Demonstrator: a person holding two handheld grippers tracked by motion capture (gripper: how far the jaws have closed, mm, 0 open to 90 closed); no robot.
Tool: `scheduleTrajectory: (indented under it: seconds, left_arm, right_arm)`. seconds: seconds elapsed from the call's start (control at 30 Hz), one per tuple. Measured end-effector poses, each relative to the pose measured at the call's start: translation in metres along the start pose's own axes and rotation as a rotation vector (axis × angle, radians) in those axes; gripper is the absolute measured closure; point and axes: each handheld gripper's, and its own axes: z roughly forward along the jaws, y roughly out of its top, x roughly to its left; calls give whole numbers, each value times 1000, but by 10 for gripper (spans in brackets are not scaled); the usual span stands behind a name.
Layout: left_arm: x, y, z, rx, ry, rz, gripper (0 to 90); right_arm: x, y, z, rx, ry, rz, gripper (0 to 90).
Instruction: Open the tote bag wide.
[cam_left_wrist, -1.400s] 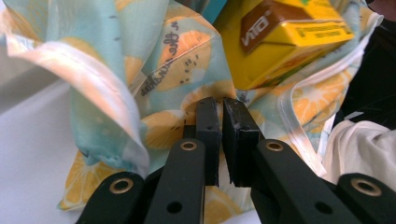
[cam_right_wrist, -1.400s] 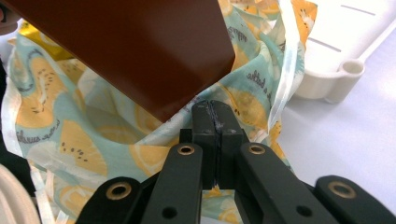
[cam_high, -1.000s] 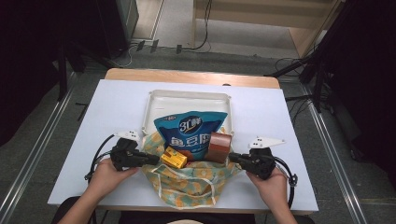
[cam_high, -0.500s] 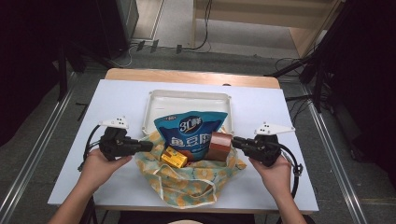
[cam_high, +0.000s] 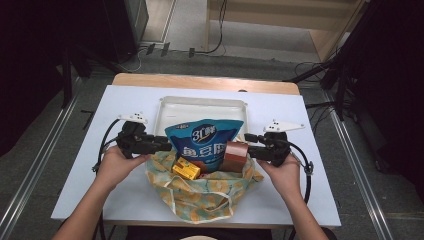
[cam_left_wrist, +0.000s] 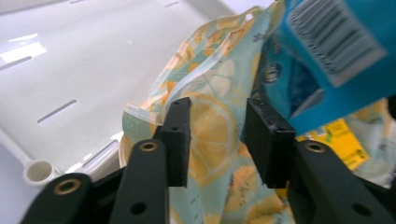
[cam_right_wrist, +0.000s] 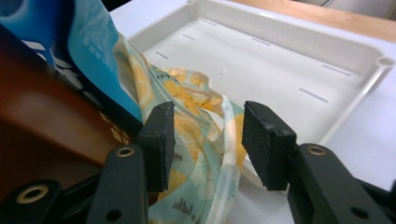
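Two black hand-held grippers, bare forearms

The left gripper and right gripper each carry a pale three-cornered plate on top, a looping black cable, brass-ringed screw holes and blocky black pads; no sleeves show.

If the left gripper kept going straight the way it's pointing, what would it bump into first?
Most likely the lemon-print cloth bag: the left gripper has just been opening, and the fabric lies right ahead between its open jaws. The blue snack packet sits just behind, though depth is hard to judge.
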Motion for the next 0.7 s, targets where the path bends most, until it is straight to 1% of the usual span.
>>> scheduleTrajectory:
  seconds: [0.03, 0.07, 0.1, 0.17, 0.2, 0.23, 0.27, 0.3, 0.33, 0.37, 0.4, 0.43, 0.47, 0.5, 0.57, 0.6, 0.63, 0.7]
  left_arm:
    - [2, 0, 3, 9, 4, -4, 575]
    - [4, -2, 9, 21, -1, -8, 575]
    - [5, -2, 11, 36, 0, -3, 580]
    - [5, -3, 14, 44, -2, -10, 623]
    - [6, -4, 17, 56, -6, -13, 623]
    - [8, -6, 21, 71, -7, -10, 677]
    - [9, -7, 23, 72, -10, -21, 704]
    - [9, -7, 23, 72, -10, -21, 734]
    - [12, -8, 26, 83, -11, -33, 776]
    - [13, -9, 28, 86, -16, -39, 811]
    - [13, -9, 29, 92, -14, -31, 870]
    - [13, -9, 29, 92, -14, -31, 900]
    - [12, -10, 31, 106, -3, -18, 900]
    - [12, -10, 31, 108, -1, -15, 900]
    - [12, -11, 31, 109, 6, -14, 900]
    - [13, -11, 32, 108, 11, -16, 900]
    - [14, -13, 34, 120, 22, -11, 900]
    - [15, -15, 39, 136, 29, -14, 900]
  right_arm:
    - [0, -1, 2, 10, -3, 3, 542]
    - [-1, -4, 8, 28, -4, 8, 545]
    - [-2, -5, 9, 34, -3, 10, 557]
    - [-3, -8, 12, 52, 4, 20, 618]
    - [-3, -8, 12, 52, 4, 20, 618]
    - [-4, -11, 16, 79, 19, 27, 689]
    - [-4, -13, 18, 95, 23, 33, 736]
    - [-4, -13, 18, 95, 23, 33, 736]
    - [-4, -15, 21, 118, 33, 33, 841]
    - [-4, -16, 22, 129, 40, 43, 868]
    - [-4, -16, 23, 139, 45, 43, 900]
    - [-4, -17, 23, 145, 48, 41, 900]
    - [-4, -17, 23, 148, 46, 42, 900]
    - [-3, -17, 23, 149, 41, 36, 900]
    - [-4, -18, 23, 155, 27, 29, 900]
    - [-4, -18, 23, 162, 26, 35, 900]
    - [-5, -19, 23, 164, 26, 40, 900]
    - [-5, -22, 24, 173, 25, 44, 900]
